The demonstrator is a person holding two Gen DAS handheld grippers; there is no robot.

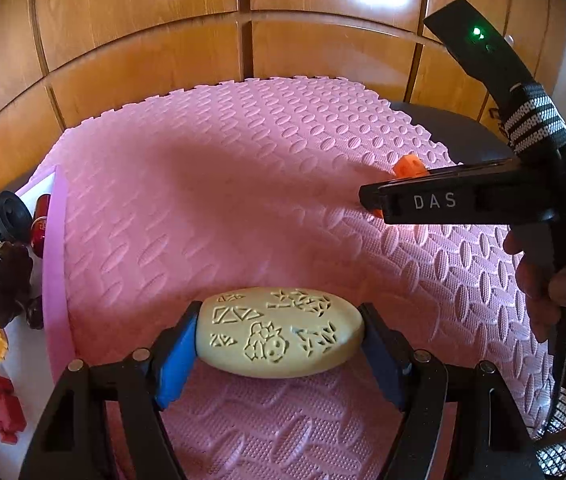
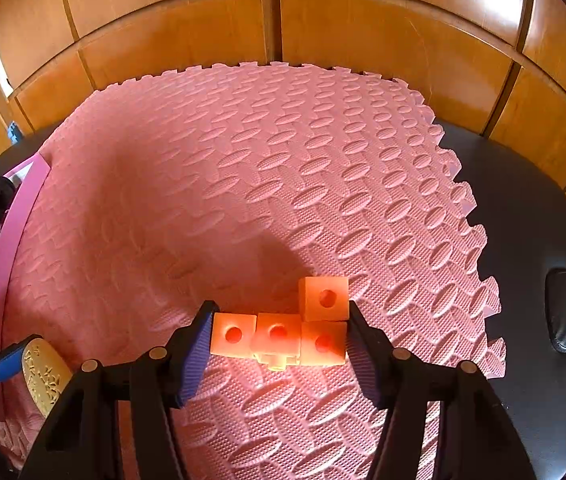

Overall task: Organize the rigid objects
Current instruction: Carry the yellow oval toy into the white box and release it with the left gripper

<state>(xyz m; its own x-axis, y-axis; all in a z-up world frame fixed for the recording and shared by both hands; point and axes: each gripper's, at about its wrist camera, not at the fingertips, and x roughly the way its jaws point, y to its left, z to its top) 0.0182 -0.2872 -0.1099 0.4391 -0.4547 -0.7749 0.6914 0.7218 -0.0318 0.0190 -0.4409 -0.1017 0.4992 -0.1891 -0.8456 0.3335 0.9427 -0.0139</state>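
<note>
At far left, beyond the pink rim [image 1: 55, 248] of the tray: already gathered pieces, among them a dark knobbly figure [image 1: 5, 284], a red block [image 1: 3, 410] and a black round cap [image 1: 11, 213]. Just right of that rim, over the pink foam mat [image 1: 211, 208]: left gripper [image 1: 279, 334] clenched on the cream oval stone [image 1: 279, 332], blue pads [image 1: 177, 356] pressing its 2 narrow ends. Long axis of the stone crosswise to the fingers, running toward the tray, carved face up. Tray lying directly to the left of this hand, near; clearly the nearer hand for a drop there, a sideways carry along the stone's own axis.

Further right, well apart from the tray: right gripper [image 2: 279, 338] closed around the orange cube piece [image 2: 283, 334], an L of 4 linked cubes, 3 in a row across the gap and 1 stepped forward at the right end. Pads touching the row's 2 ends, so probably a grip, though lifted or resting on the mat cannot be told. Long axis again crosswise, pointing at the tray. Path to the tray crossing the left hand's space; likely left first, then right.
</note>
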